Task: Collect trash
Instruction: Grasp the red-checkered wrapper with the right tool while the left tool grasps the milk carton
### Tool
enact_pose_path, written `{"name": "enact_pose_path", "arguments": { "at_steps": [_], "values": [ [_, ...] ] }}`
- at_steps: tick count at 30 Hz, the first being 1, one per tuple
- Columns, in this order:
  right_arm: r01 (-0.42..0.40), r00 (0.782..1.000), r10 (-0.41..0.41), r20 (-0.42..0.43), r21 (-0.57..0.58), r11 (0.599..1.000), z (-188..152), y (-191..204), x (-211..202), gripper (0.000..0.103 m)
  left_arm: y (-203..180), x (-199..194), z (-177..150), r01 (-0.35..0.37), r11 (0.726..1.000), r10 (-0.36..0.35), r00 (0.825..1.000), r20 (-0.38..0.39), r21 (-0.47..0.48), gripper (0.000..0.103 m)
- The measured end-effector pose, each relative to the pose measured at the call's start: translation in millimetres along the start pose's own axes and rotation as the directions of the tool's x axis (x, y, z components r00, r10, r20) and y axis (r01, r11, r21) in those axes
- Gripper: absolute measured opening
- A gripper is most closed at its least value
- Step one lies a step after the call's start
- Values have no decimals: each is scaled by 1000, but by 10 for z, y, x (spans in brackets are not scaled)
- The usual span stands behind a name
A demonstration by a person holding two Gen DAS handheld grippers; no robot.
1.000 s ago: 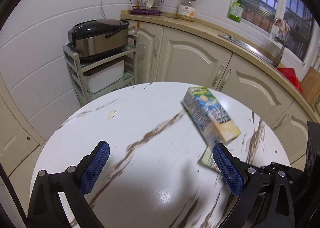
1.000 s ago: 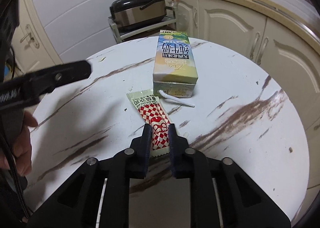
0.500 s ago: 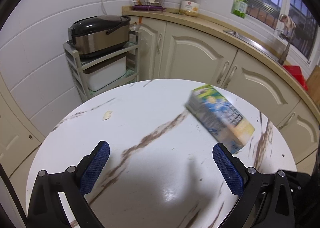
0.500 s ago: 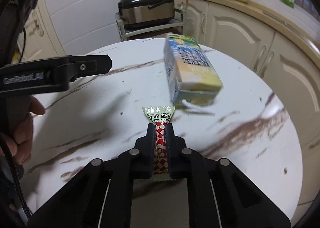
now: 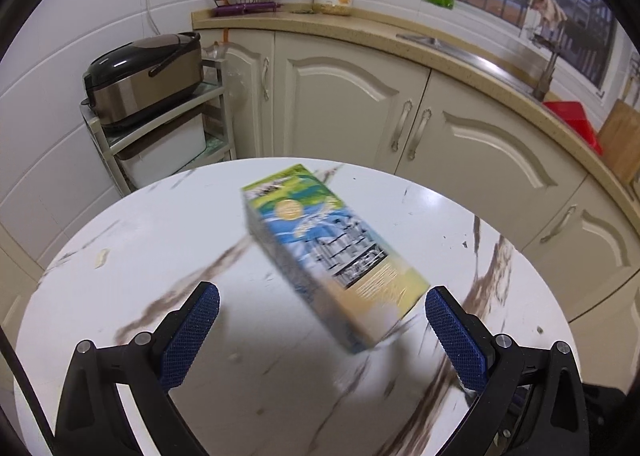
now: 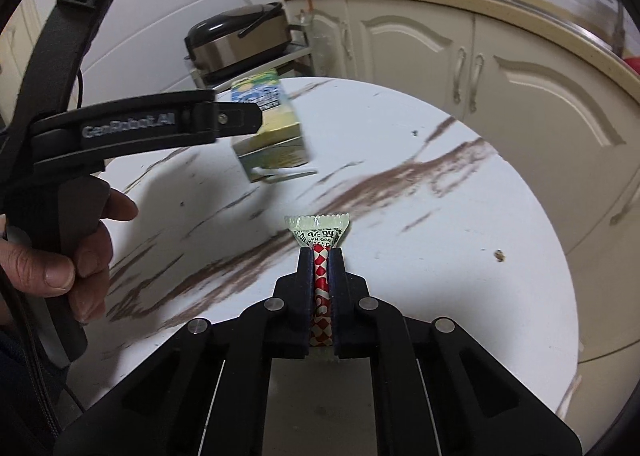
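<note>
We have the red-and-white checked snack wrapper (image 6: 323, 256) pinched flat between the closed fingers of our right gripper (image 6: 320, 256), its crimped green end fanning out past the fingertips and clear of the round marble-patterned table (image 6: 460, 240). Taking the milk carton (image 5: 332, 252) as our landmark: the wrapper sits on the near side of it, well apart, and the carton itself lies on its side around the middle of the tabletop with a white straw poking out near its base in the right wrist view. Our left gripper (image 5: 322, 330) hangs over the near end of the carton with its blue pads (image 5: 190, 330) spread wide and nothing between them; the carton's lower corner lies just inside the right-hand pad, not touched as far as we can tell through the blur. So we judge one piece of trash is secured and the carton is the step in hand. Next we would need to bring the open left jaws down so the carton's narrow sides fall squarely between the pads, then close. No bin shows in either view, so where the trash goes we cannot say.
</note>
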State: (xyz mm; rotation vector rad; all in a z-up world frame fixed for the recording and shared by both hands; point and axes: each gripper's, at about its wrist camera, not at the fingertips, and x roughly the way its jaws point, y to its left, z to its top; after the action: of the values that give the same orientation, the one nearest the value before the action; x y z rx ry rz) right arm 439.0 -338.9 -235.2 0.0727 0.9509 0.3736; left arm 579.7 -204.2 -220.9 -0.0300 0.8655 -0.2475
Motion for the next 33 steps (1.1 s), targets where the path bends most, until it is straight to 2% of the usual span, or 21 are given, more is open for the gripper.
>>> {"name": "enact_pose_path", "arguments": {
  "at_steps": [5, 7, 8, 9, 10, 13, 18, 23, 27, 33],
  "values": [
    [9, 1000, -10, 11, 54, 999, 17, -163, -24, 7, -202, 298, 138, -42, 999, 42, 999, -14, -10, 101],
    [14, 1000, -15, 14, 68, 998, 27, -224, -20, 7, -269, 426, 166, -59, 998, 59, 998, -27, -4, 98],
    [15, 1000, -16, 15, 72, 997, 27, -238, -15, 7, -285, 488, 165, -56, 998, 56, 998, -37, -2, 92],
    [16, 1000, -18, 15, 75, 997, 30, -255, -11, 7, -299, 549, 167, -48, 999, 48, 998, -49, -4, 79],
    [21, 1000, -23, 15, 76, 997, 34, -267, -10, 7, -301, 596, 158, -47, 999, 46, 997, -58, -4, 78],
    [27, 1000, -29, 13, 79, 996, 46, -280, 9, 7, -332, 610, 130, -58, 997, 60, 998, -35, 44, 62],
    [38, 999, -39, 13, 88, 995, 104, -280, 62, 7, -185, 580, 84, 4, 999, -3, 999, -38, 41, 49],
    [47, 999, -48, 12, 82, 996, 107, -227, 83, 7, -56, 467, -62, 40, 998, -38, 998, -41, 40, 45],
    [25, 1000, -26, 15, 103, 994, 50, -230, 36, 7, 22, 272, -220, 47, 998, -46, 998, -34, 32, 45],
    [-24, 999, 17, 46, 155, 988, -81, -314, -151, 7, -30, -318, -475, 70, 995, -70, 998, -6, 69, 45]
  ]
}}
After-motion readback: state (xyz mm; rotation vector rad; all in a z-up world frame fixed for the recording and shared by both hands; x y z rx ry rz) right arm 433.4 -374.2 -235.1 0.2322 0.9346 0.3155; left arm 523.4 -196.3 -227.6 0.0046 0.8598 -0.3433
